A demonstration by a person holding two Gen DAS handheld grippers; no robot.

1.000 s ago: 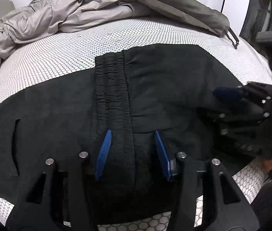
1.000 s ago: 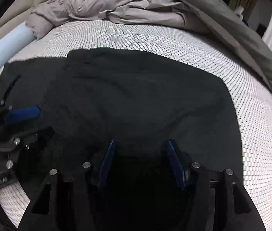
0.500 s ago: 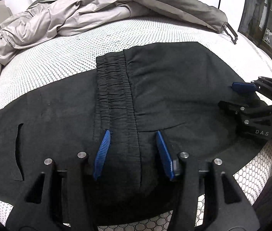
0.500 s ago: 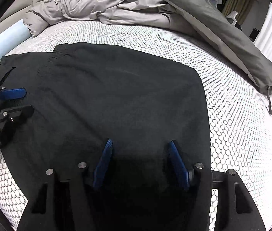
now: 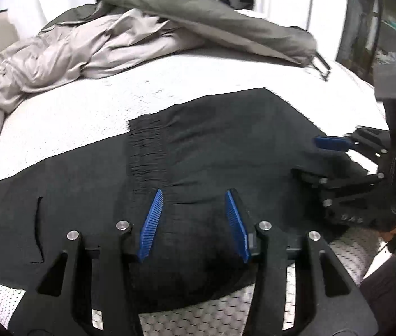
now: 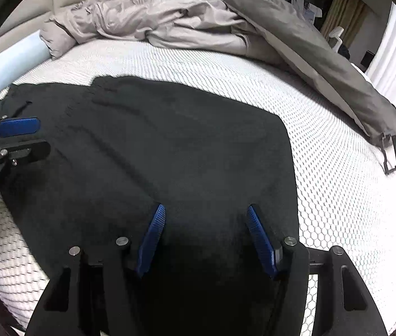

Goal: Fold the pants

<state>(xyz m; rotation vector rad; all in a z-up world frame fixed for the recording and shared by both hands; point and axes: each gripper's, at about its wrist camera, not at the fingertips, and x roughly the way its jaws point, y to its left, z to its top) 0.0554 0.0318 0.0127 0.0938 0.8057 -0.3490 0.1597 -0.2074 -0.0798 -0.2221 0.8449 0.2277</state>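
Lying beyond black pants [image 5: 212, 151]: crumpled duvet [image 5: 91, 47]; left tongs [image 5: 192, 196] closing, right tongs [image 6: 206, 212] spread

Black pants [image 5: 214, 145] now flatter; left gripper [image 5: 195, 196] higher, jaws closing.

One pair of black pants [image 5: 220, 151], two grippers, one rumpled grey duvet [image 6: 186, 19], one pale blue bolster [image 6: 13, 61], one bed [image 6: 338, 196]

Rumpled duvet [image 6: 198, 25] probably blocking far side
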